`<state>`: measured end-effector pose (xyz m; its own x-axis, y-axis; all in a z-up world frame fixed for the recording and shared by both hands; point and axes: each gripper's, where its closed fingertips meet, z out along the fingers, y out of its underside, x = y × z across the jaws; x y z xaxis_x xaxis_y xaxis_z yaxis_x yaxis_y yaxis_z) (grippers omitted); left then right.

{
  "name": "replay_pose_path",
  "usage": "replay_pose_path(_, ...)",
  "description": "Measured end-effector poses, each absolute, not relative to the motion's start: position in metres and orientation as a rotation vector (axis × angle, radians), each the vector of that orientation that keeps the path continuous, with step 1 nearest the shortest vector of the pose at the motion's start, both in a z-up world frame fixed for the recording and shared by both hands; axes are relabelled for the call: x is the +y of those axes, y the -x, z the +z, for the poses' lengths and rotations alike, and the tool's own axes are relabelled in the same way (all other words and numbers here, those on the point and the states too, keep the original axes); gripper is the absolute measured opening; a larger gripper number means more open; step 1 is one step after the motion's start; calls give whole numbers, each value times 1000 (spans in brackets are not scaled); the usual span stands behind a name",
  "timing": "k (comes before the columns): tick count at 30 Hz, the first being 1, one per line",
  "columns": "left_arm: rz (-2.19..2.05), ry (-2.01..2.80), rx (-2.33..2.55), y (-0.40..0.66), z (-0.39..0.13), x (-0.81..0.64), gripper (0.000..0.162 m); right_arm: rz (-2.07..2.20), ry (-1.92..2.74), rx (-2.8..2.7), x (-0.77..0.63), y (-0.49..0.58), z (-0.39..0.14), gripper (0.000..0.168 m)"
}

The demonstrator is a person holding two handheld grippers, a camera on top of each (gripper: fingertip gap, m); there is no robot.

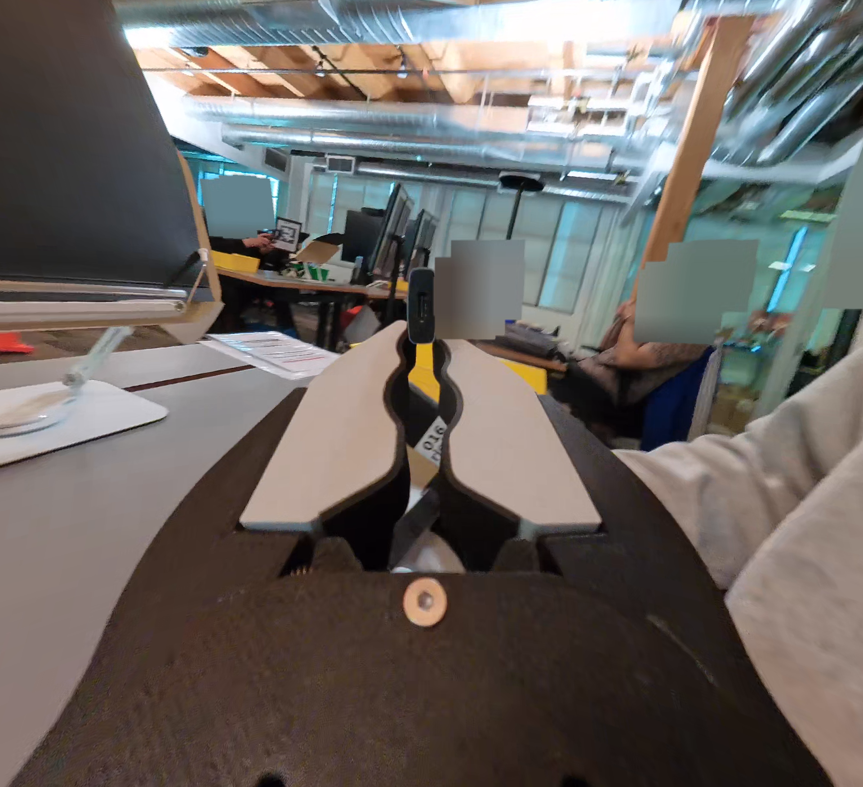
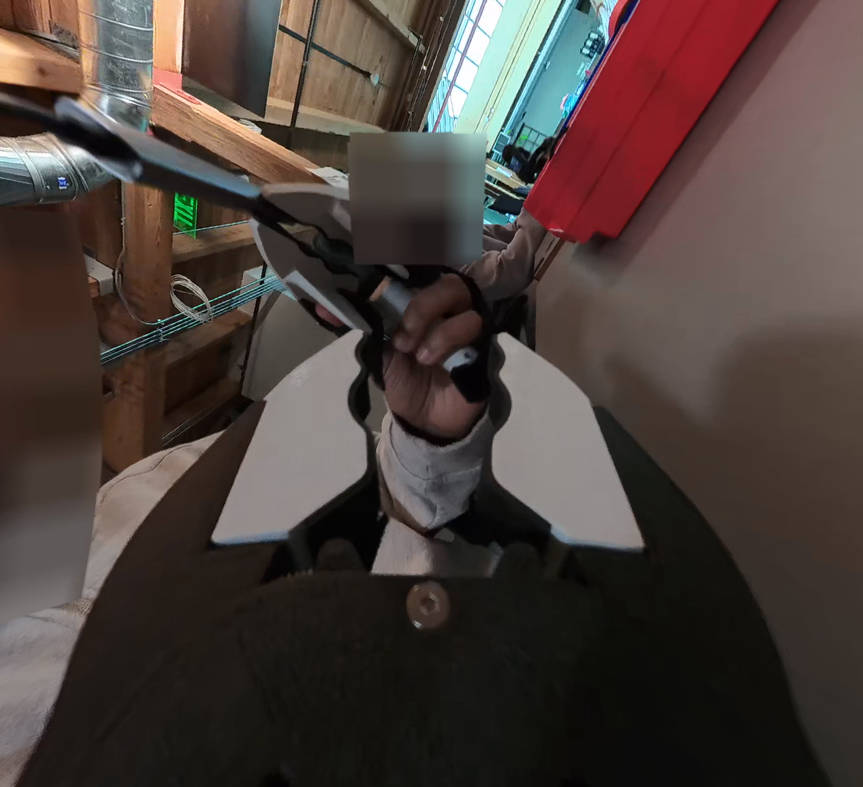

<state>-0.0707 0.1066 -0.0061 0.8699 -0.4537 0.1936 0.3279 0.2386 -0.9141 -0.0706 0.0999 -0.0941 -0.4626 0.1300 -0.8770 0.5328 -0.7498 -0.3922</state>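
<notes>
While left tool [image 1: 422, 339] grips a black dongle [image 1: 421, 304], right tool [image 2: 429, 344] gapes.

- Left gripper [image 1: 422, 339]: pale grey fingers [image 1: 345, 428] with wavy black inner edges, black body, silver screw [image 1: 425, 601].
- Right gripper [image 2: 429, 353]: same build.
- Hand [image 2: 432, 372] in black strap; light grey sleeve [image 2: 432, 475].
</notes>
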Motion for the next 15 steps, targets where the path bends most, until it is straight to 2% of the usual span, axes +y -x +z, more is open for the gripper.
replay_pose_path(1,-565,1207,102,72,-3,102,1,-2310,-1468,952,103,73,-93,48)
replay_pose_path(4,-533,1152,54,84,8,85,0,-2352,-1530,885,123,84,-95,47)
replay_pose_path(5,-517,1146,49,87,11,80,0,-2358,-1563,853,130,87,-97,42)
replay_pose_path(7,-446,1167,39,97,10,73,0,-2377,-1587,797,142,93,-98,46)
replay_pose_path(11,-354,1321,32,106,-26,77,0,-2419,-1564,865,144,100,-91,28)
replay_pose_path(15,-378,1466,-107,121,-67,85,0,-2464,-1697,909,157,109,-95,25)
